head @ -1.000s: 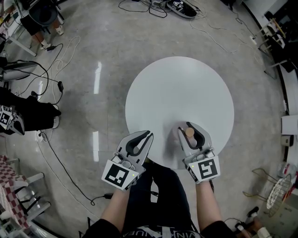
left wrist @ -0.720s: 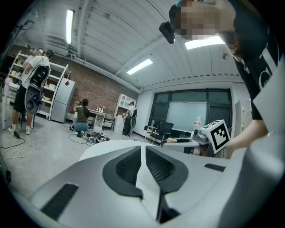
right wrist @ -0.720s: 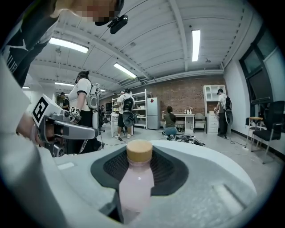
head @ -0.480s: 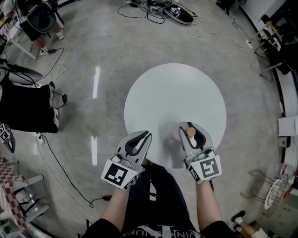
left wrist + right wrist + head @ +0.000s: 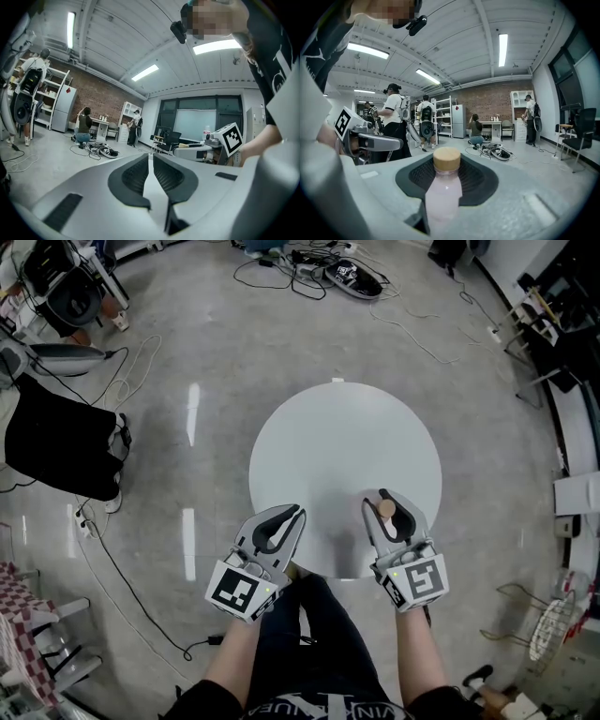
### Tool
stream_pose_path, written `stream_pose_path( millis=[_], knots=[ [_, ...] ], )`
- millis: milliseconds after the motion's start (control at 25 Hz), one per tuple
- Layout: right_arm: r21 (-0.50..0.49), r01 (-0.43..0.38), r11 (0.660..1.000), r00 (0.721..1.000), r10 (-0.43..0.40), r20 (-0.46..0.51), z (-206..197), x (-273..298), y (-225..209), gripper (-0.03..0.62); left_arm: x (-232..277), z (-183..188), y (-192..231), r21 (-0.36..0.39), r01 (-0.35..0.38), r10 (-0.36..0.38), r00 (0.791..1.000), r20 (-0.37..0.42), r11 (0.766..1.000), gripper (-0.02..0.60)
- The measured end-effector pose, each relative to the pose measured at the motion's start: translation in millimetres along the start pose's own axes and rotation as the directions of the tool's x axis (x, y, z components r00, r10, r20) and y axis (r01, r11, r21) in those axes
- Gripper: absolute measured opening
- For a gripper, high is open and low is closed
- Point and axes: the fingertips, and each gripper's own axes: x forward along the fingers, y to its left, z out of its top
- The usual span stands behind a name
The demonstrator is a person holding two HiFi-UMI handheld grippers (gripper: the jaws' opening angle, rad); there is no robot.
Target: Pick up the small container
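Observation:
The small container is a pale pink bottle (image 5: pixel 443 194) with a round wooden cap (image 5: pixel 384 508). It stands upright between the pads of my right gripper (image 5: pixel 385 505), which is shut on it, out over the near right part of the round white table (image 5: pixel 328 437). In the right gripper view the bottle fills the gap in the right gripper (image 5: pixel 445 183). My left gripper (image 5: pixel 298 512) hovers at the table's near left edge, shut with nothing in it; in its own view the left gripper (image 5: pixel 151 157) shows only a thin slit between the pads.
Cables and a pair of shoes (image 5: pixel 354 276) lie on the grey floor beyond the table. A black bag (image 5: pixel 61 451) sits at the left, a wire basket (image 5: pixel 553 629) at the lower right. Several people (image 5: pixel 396 117) stand by shelves in the room.
The table looks smaller and has drifted a little left in the head view, as if seen from higher up. Both grippers keep their places in the view, the bottle still held.

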Motion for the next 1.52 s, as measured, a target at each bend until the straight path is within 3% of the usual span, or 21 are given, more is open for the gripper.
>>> stream_pose_path(
  millis=[400,1520],
  knots=[
    [0.007,-0.008,1.000,1.000,0.008,0.008,31.6,-9.5,-9.2,0.129,7.3,36.1,-5.1,0.021,-0.011,0.011,1.000,0.008,1.000,0.034],
    [0.016,-0.022,1.000,1.000,0.021,0.007,81.5,-30.1,-8.5,0.129,-2.1,91.5,-10.8,0.044,-0.022,0.020,0.998,0.055,0.999,0.034]
  ],
)
